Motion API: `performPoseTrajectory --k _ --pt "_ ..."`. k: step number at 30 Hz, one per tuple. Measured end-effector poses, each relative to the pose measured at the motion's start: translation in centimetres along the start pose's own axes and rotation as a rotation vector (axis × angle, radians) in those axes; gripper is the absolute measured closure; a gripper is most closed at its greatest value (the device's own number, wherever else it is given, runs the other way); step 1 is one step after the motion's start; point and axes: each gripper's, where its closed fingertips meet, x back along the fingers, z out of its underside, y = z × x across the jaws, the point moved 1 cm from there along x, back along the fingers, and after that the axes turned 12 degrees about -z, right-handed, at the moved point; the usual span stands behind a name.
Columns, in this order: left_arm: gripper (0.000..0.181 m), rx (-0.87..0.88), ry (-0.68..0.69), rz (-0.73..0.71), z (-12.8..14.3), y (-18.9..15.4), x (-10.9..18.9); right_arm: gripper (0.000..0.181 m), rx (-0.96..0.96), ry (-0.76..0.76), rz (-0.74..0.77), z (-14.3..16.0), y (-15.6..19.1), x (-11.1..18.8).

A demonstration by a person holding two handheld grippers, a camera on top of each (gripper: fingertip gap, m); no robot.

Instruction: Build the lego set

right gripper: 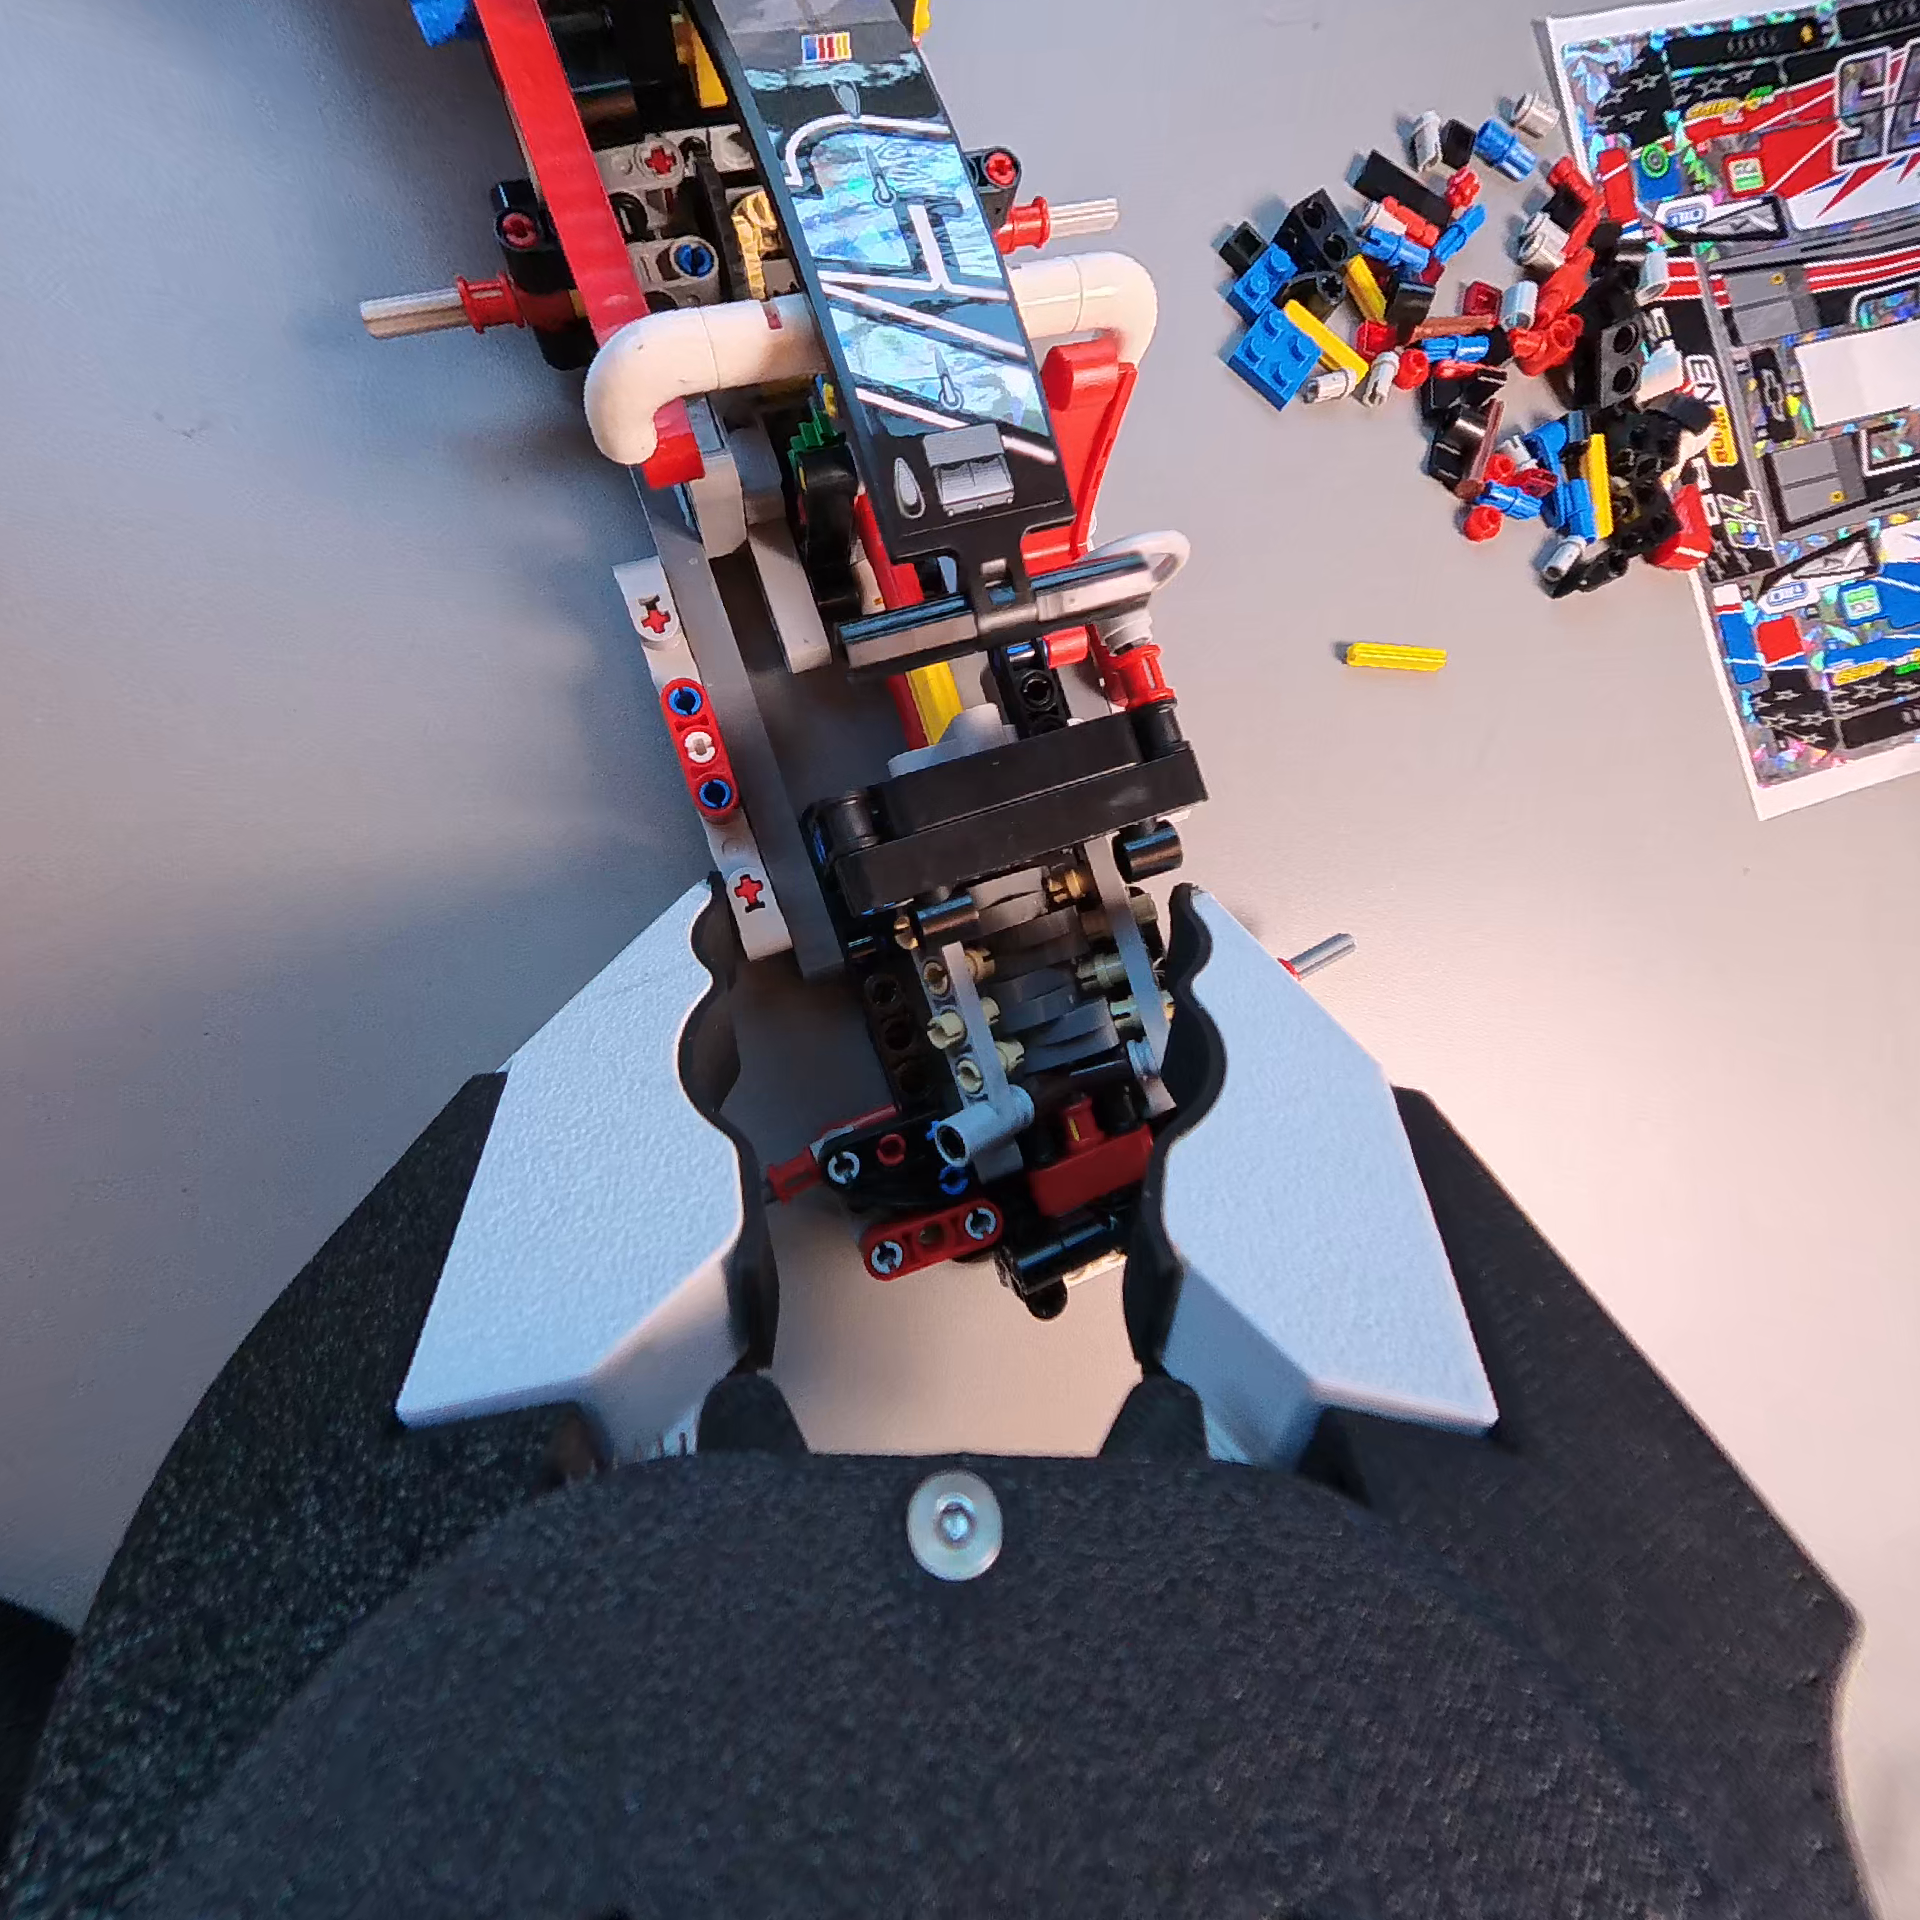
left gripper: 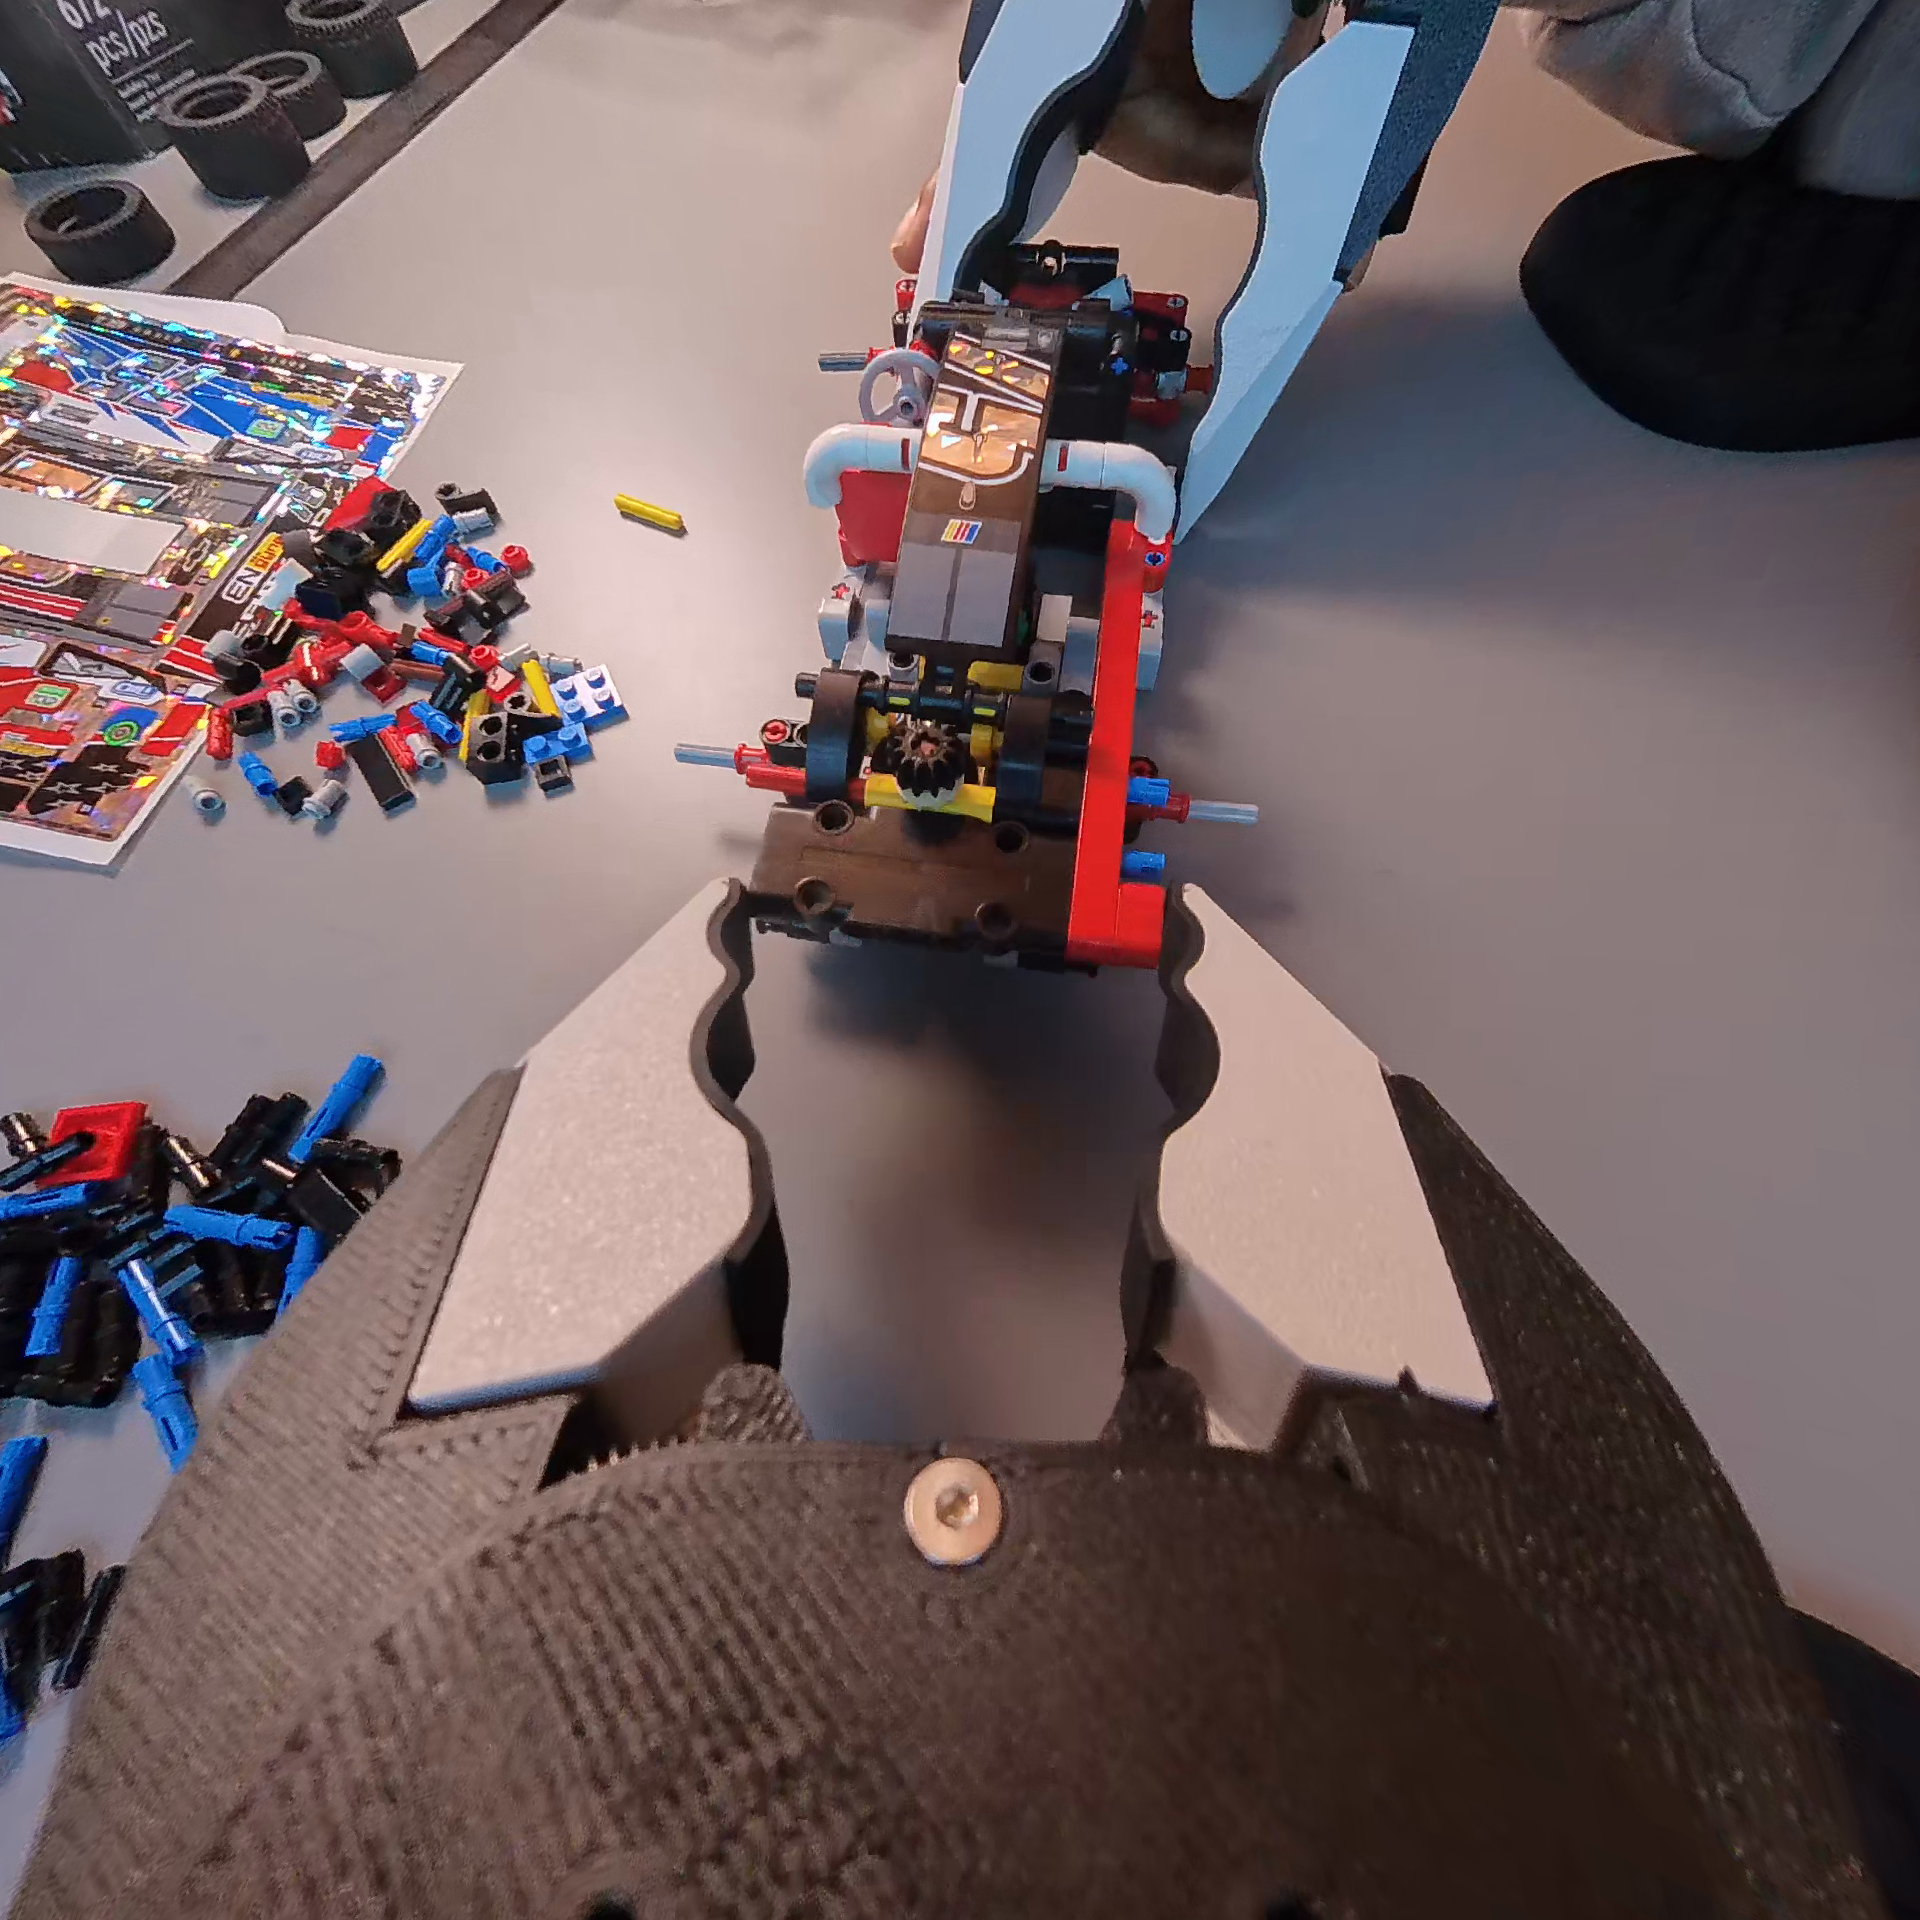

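in the left wrist view, to the far left of the left claw [left gripper: 956, 914] sit black tyres [left gripper: 99, 231] beside a dark box [left gripper: 73, 83], then a shiny sticker sheet [left gripper: 156, 540] with a mixed heap of small pieces [left gripper: 416, 655] at its edge. lower, close to the left finger, lies a pile of blue and black pins [left gripper: 156, 1247]. one yellow axle [left gripper: 648, 512] lies alone between the heap and the model. straight ahead of the claw stands the half-built lego car [left gripper: 987, 623] on the grey table [left gripper: 1507, 831]. the left claw is wide open; its two tips sit beside the near corners of the car, and i cannot tell if they touch it. it holds nothing.

at the far end of the car is the right claw [left gripper: 1081, 343], its white fingers on both sides of the model. in the right wrist view this claw [right gripper: 951, 925] is open about as wide as the car [right gripper: 935, 644]; the right finger seems to touch the side, the left finger stands a little apart. to its right lie the yellow axle [right gripper: 1392, 656], the heap [right gripper: 1475, 343] and the sheet [right gripper: 1808, 416].
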Motion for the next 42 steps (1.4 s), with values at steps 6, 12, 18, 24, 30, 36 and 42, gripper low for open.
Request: performPoseTrajectory --k 6,12,18,24,30,36,42 --pt "0.094 -0.002 -0.007 0.003 0.5 -0.1 0.2 0.099 -0.008 -0.023 0.013 0.1 -0.1 0.2" --pt "0.094 -0.013 0.063 -0.019 1.9 0.2 -1.7 0.098 -0.019 -0.042 0.018 0.0 -0.3 0.2" --pt "0.11 -0.003 0.081 -0.043 1.9 0.8 -2.1 0.098 -0.029 -0.066 0.048 -0.1 -0.8 0.2" --pt "0.102 -0.005 0.058 -0.055 1.8 0.9 -1.7 0.099 -0.021 -0.079 0.058 -0.3 -0.8 0.1" --pt "0.097 0.013 -0.022 -0.07 0.8 1.2 -1.0 0.095 -0.018 -0.118 0.043 -0.7 -0.5 0.5" --pt "0.095 0.004 -0.081 -0.083 -0.3 1.4 -1.0 0.095 0.005 -0.204 0.032 -2.7 0.3 1.8" --pt "0.104 0.004 -0.1 -0.096 -0.5 1.7 -0.7 0.095 0.025 -0.2 0.064 -3.2 0.2 1.7"
